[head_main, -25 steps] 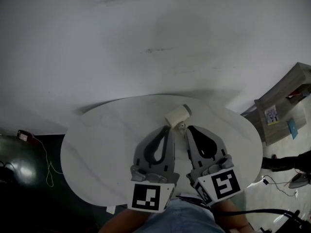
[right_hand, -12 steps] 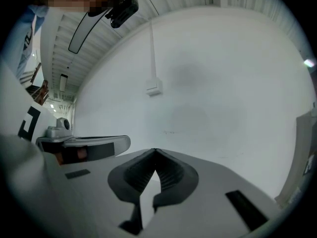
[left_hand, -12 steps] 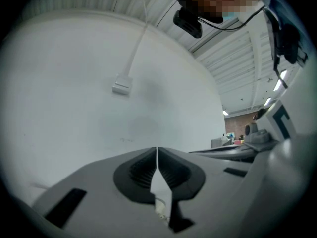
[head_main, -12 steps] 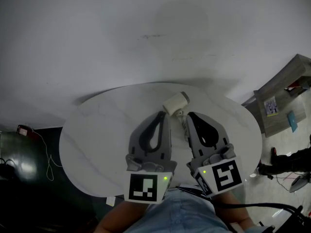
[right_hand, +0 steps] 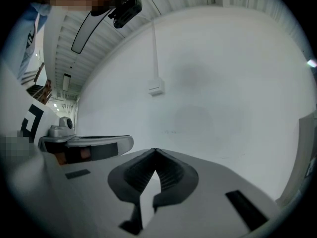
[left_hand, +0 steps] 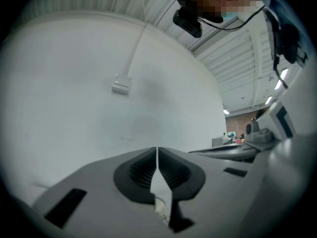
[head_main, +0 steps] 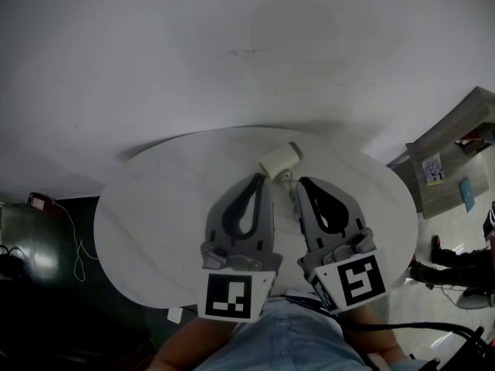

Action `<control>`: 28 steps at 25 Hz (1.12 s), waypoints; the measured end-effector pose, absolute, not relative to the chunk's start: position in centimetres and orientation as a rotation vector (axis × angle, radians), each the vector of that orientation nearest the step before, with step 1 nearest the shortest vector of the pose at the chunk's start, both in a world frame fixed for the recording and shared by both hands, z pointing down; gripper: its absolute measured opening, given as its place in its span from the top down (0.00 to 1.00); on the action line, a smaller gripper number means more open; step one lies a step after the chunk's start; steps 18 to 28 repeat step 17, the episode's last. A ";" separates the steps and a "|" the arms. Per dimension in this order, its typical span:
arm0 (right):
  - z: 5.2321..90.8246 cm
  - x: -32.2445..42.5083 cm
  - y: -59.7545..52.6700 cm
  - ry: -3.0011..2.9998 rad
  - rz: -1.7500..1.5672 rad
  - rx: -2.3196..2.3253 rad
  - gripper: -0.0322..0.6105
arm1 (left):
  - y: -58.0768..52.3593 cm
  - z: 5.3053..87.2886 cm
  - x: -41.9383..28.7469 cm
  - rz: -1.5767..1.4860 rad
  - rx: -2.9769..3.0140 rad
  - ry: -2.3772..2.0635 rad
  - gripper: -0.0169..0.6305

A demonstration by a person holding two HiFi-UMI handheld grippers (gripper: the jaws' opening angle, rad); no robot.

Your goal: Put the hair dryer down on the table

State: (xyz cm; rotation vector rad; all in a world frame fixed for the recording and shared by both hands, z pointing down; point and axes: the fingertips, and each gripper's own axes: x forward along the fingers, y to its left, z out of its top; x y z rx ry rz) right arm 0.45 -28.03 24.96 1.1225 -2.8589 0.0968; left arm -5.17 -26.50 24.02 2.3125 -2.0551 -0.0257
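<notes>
I find the hair dryer (head_main: pixel 280 161) lying on the round white table (head_main: pixel 155 222), close to the far edge and a little right of centre. Its cream barrel is slanted toward the far right, and its handle runs back toward me into the gap between the two grippers. The left gripper (head_main: pixel 260 178) is over the near half of the table, with its tips just beside the near end of the barrel; I cannot tell whether they touch it. In the left gripper view its jaws are closed, pad against pad at the tips, with nothing clamped between them. The right gripper (head_main: pixel 302 182) lies alongside, just right of the handle. The right gripper view shows its jaws likewise drawn together and empty. Both grippers point toward the far edge and the white wall (head_main: pixel 232 52) behind the table. On that wall each gripper view shows a small white box (left_hand: pixel 121 85) fed by a thin conduit from above. Off the left edge of the table, a thin cable (head_main: pixel 76 257) lies on the dark floor. A grey shelf unit (head_main: pixel 456 157) stands well apart, beyond the right edge.
</notes>
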 end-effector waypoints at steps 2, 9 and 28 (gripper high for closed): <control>24.9 0.4 -28.0 -2.864 0.094 1.120 0.94 | -26.5 24.0 -5.1 -0.022 2.317 -2.057 0.95; 25.0 0.4 -28.1 -2.863 0.095 1.112 0.93 | -26.6 23.9 -5.2 -0.019 2.315 -2.061 0.95; 25.1 0.3 -28.2 -2.864 0.092 1.115 0.93 | -26.7 24.0 -5.3 -0.013 2.319 -2.061 0.95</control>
